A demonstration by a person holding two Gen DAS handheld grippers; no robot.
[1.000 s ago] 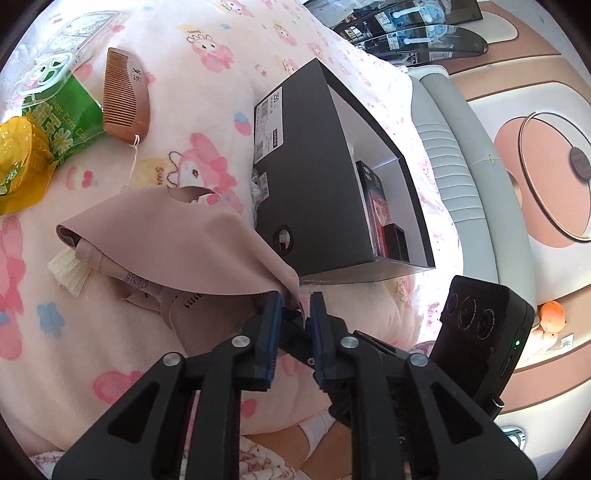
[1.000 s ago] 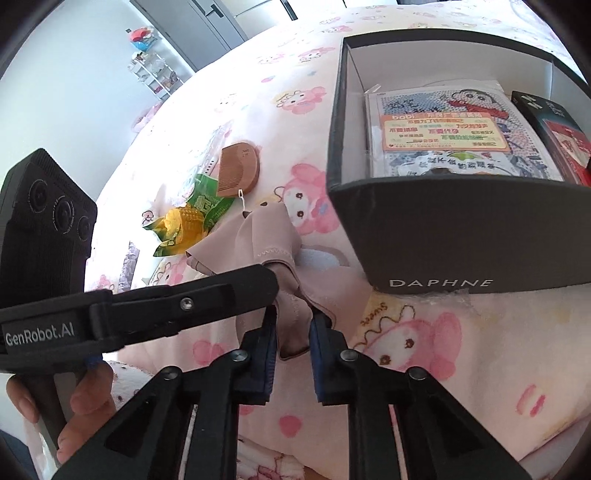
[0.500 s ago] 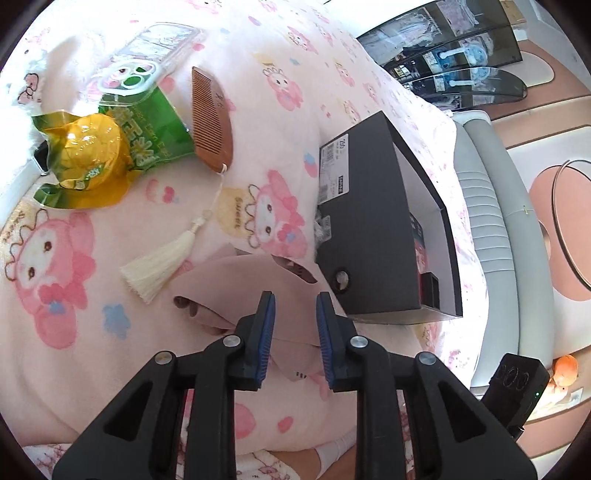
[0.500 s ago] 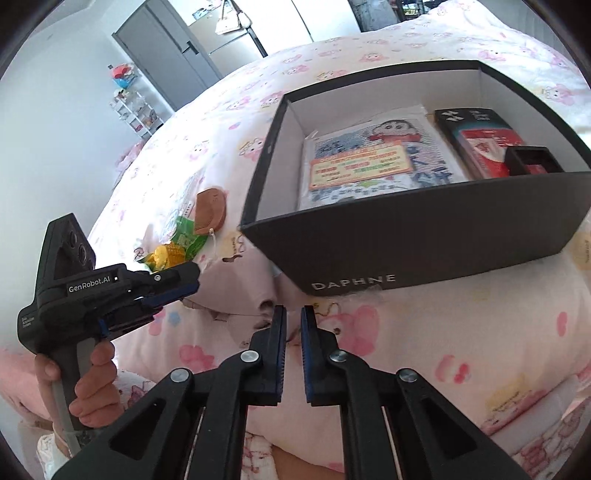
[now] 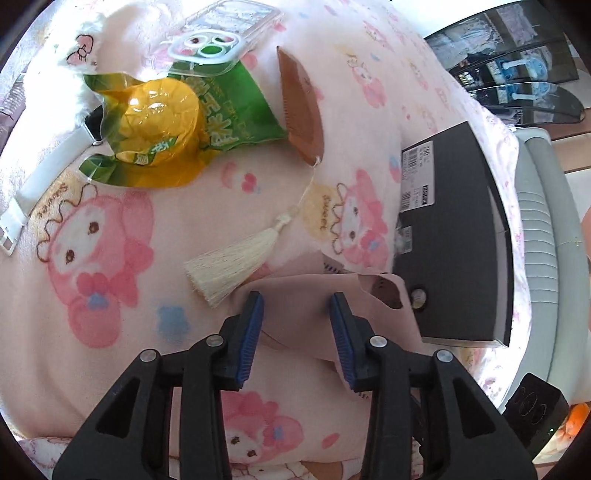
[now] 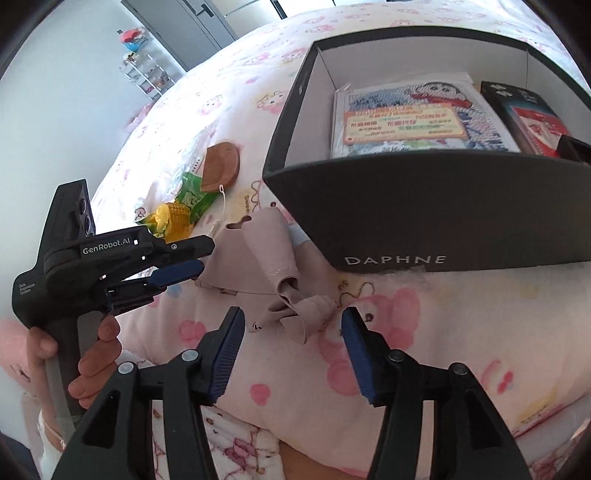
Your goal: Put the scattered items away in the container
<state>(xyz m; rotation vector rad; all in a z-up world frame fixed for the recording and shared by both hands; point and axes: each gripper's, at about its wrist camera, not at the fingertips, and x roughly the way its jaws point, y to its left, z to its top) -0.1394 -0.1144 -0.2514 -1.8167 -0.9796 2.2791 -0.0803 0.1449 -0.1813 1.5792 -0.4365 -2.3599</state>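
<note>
A beige cloth (image 5: 317, 306) lies crumpled on the pink blanket beside the black box (image 5: 454, 240). My left gripper (image 5: 297, 317) is open, its jaws either side of the cloth's edge. In the right wrist view the cloth (image 6: 266, 258) lies in front of the box (image 6: 424, 206), and my right gripper (image 6: 293, 332) is open just above its near end. The left gripper (image 6: 177, 266) shows at the left there. A wooden comb (image 5: 301, 110) with a cream tassel (image 5: 229, 266), a green-yellow snack bag (image 5: 166, 125) and a clear phone case (image 5: 221, 33) lie scattered.
The box holds a cartoon-print packet (image 6: 410, 118) and a red-black pack (image 6: 532, 122). A white strap (image 5: 48, 170) lies at the blanket's left. A grey bed edge (image 5: 543, 240) runs along the right. A shelf rack (image 6: 147, 70) stands far off.
Both grippers let go of the beige cloth and opened wide. The cloth now lies on the blanket by the box. The left gripper swung left toward the scattered items.
</note>
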